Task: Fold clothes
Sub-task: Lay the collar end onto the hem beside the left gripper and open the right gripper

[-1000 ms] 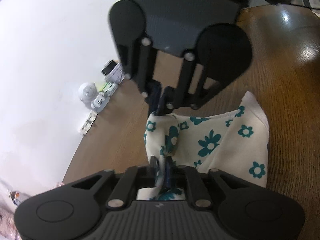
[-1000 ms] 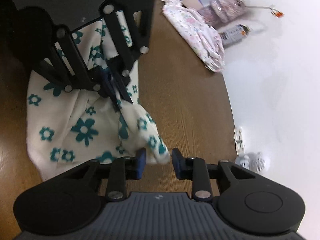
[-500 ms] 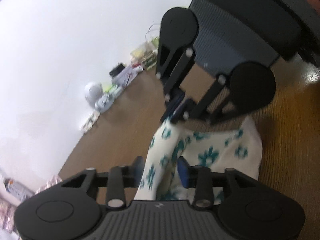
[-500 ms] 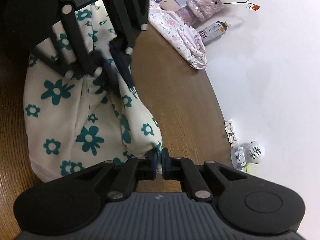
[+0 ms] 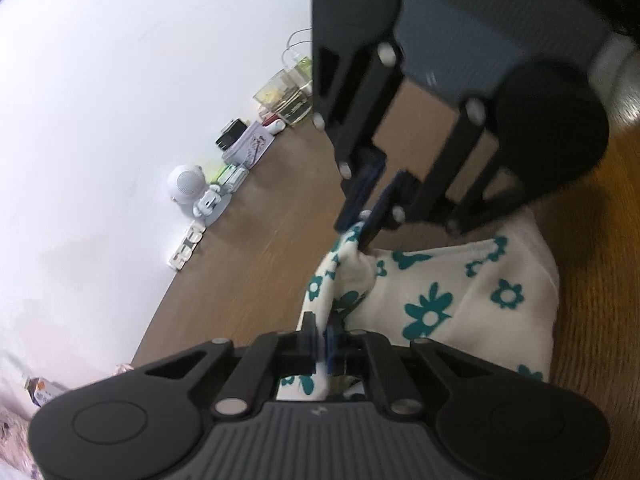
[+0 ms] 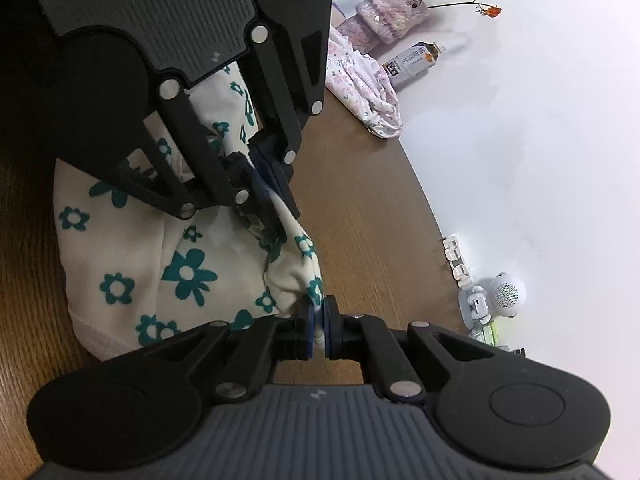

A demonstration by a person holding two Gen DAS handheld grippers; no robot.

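A cream garment with teal flowers [image 5: 472, 280] [image 6: 132, 248] lies bunched on the brown wooden table [image 5: 256, 248]. My left gripper [image 5: 320, 330] is shut on a raised fold at the near edge of the garment. My right gripper [image 6: 319, 314] is shut on a pinched corner of the same garment. The two grippers face each other over the cloth. From the left wrist view, the right gripper [image 5: 370, 212] pinches the far end of the fold. In the right wrist view the left gripper [image 6: 264, 196] holds the cloth from above. The strip of cloth between them is lifted.
A pink floral garment [image 6: 360, 80], a fuzzy vase with roses [image 6: 392, 20] and a drink bottle [image 6: 412, 62] lie along the table's far edge by the white wall. A small white robot figure [image 5: 188, 184] [image 6: 504, 296], a white strip [image 5: 186, 246] and boxes [image 5: 288, 96] sit there too.
The left gripper opened, then shut again on the cloth's edge. The right gripper closed on the cloth's corner and rolled a little. The fold between them has risen.
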